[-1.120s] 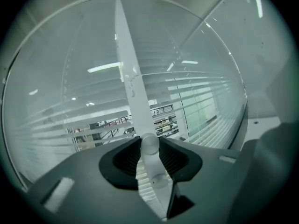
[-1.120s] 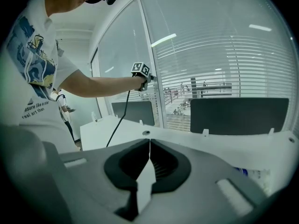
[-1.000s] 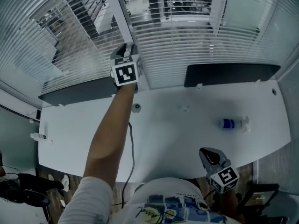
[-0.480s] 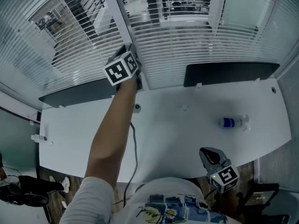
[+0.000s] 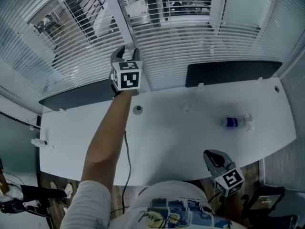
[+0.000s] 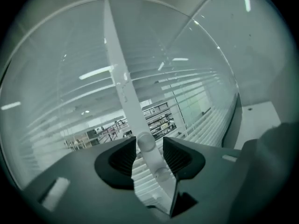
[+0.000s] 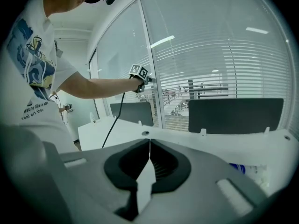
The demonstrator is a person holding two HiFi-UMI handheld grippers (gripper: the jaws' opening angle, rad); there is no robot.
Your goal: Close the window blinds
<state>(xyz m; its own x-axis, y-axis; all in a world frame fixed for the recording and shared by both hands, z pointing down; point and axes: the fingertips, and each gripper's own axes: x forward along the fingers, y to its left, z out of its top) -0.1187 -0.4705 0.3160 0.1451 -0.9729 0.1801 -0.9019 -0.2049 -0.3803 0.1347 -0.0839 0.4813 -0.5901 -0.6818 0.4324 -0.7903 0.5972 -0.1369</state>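
Your left gripper [image 6: 149, 146] has just been opening, wand [image 6: 119, 80] loose between its jaws: clamp it and twist the slats [image 5: 190, 42] shut.

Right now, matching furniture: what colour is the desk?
White desk; head view shows it best.

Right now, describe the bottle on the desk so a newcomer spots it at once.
Start at the long white desk under the window blinds. On its right part, in front of the right-hand dark panel, a small bottle lies on its side. Only it shows blue, unlike the grey round grommet far to its left.
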